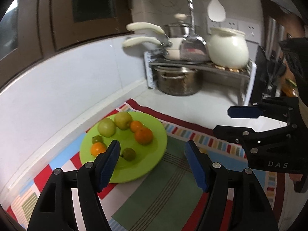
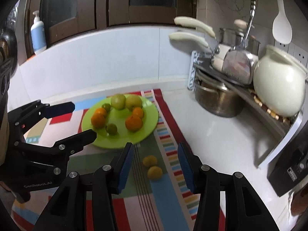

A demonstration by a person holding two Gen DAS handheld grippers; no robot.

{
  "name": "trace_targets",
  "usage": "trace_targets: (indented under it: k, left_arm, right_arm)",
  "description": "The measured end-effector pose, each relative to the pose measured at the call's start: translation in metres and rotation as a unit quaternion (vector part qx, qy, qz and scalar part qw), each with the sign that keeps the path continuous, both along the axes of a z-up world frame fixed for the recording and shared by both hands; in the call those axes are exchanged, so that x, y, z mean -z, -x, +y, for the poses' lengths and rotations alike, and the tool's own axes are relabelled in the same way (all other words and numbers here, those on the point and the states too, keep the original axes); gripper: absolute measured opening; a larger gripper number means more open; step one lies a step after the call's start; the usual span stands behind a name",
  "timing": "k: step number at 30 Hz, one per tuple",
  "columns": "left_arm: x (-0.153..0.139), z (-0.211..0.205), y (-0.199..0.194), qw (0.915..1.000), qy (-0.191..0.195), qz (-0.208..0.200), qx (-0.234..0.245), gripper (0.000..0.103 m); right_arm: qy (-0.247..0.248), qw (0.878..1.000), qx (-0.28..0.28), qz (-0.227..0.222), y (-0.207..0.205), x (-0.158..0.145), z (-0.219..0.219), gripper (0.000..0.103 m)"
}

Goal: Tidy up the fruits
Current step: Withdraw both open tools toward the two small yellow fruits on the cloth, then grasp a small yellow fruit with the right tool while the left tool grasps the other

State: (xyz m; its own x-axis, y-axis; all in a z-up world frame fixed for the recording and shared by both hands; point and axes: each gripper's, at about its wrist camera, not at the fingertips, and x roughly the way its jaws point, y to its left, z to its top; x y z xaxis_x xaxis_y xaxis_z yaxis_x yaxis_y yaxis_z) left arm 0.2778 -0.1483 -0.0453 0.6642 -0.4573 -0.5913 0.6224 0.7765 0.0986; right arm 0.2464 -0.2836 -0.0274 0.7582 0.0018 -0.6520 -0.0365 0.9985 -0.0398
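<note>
A lime-green plate [image 1: 152, 159] [image 2: 148, 115] sits on a striped cloth and holds two green apples [image 1: 123, 119] [image 2: 117, 101], several oranges [image 1: 143, 135] [image 2: 133, 123] and small green fruits [image 1: 128, 154] [image 2: 111, 129]. Two small yellow fruits [image 2: 154, 172] lie on the cloth just off the plate, between my right gripper's [image 2: 156, 165] open fingers. My left gripper [image 1: 153, 163] is open and empty over the plate's near right edge. Each gripper also shows in the other's view, the right one [image 1: 223, 122] and the left one [image 2: 84, 119].
The striped cloth [image 1: 163, 192] [image 2: 173, 154] covers a white counter. A rack at the back right holds pans, a steel pot [image 1: 178, 80] [image 2: 217, 98] and a white ceramic pot [image 1: 228, 48] [image 2: 279, 88]. A lotion bottle [image 2: 38, 36] stands on the back ledge. A black appliance [image 2: 290, 165] is at far right.
</note>
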Motion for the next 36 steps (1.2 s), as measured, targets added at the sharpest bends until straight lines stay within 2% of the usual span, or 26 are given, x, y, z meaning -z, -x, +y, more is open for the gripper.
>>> trace_targets:
  k: [9,18,29,36]
  left_arm:
    - [0.027,-0.01,-0.002,0.9988,-0.028,0.026,0.031,0.069]
    - [0.042,-0.018,-0.017,0.997,-0.026,0.065,0.031,0.069]
    - [0.054,-0.025,-0.026,0.9954,-0.025,0.088,0.027,0.069]
    - [0.058,-0.028,-0.027,0.9947,-0.028,0.094,0.029,0.069]
  right_arm:
    - [-0.014,0.999,-0.006,0.052,-0.008,0.035,-0.004,0.048]
    - [-0.042,0.994,-0.003,0.105,-0.031,0.068,-0.015,0.048]
    - [-0.07,0.989,0.008,0.132,-0.045,0.093,-0.023,0.047]
    - [-0.074,0.989,0.005,0.128,-0.045,0.096,-0.025,0.037]
